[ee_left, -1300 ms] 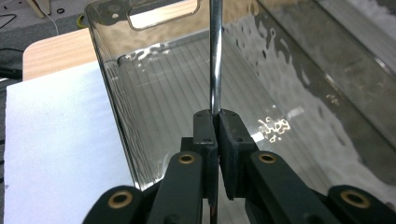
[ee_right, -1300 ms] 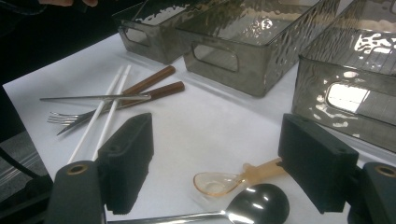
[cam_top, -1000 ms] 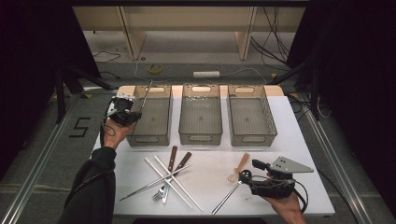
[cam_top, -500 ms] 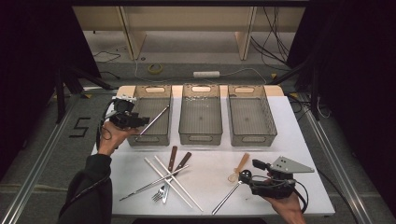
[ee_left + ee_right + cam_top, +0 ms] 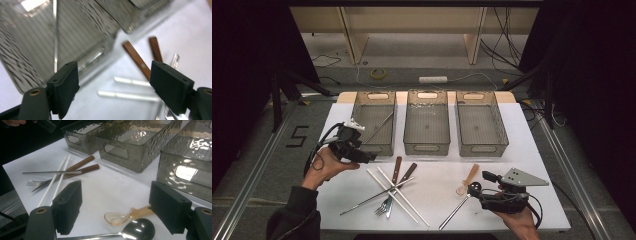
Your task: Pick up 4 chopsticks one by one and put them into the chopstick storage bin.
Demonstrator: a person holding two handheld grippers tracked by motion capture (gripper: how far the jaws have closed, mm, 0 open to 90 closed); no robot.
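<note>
A thin metal chopstick lies slanted inside the left grey bin. My left gripper hovers at that bin's front left corner, open, with nothing between its jaws. Past it on the white table are two wooden-handled utensils, a pair of white chopsticks, a fork and another metal chopstick. My right gripper rests low at the front right, open, just behind an amber plastic spoon and a metal spoon.
A middle bin and a right bin stand in a row with the left one at the back of the table. The cutlery crosses in a loose pile at the front centre. Dark floor and cables surround the table.
The left gripper held the metal chopstick over the left bin, tipped it in and let go. It has since drawn back toward the bin's front corner. The right gripper stayed put.
</note>
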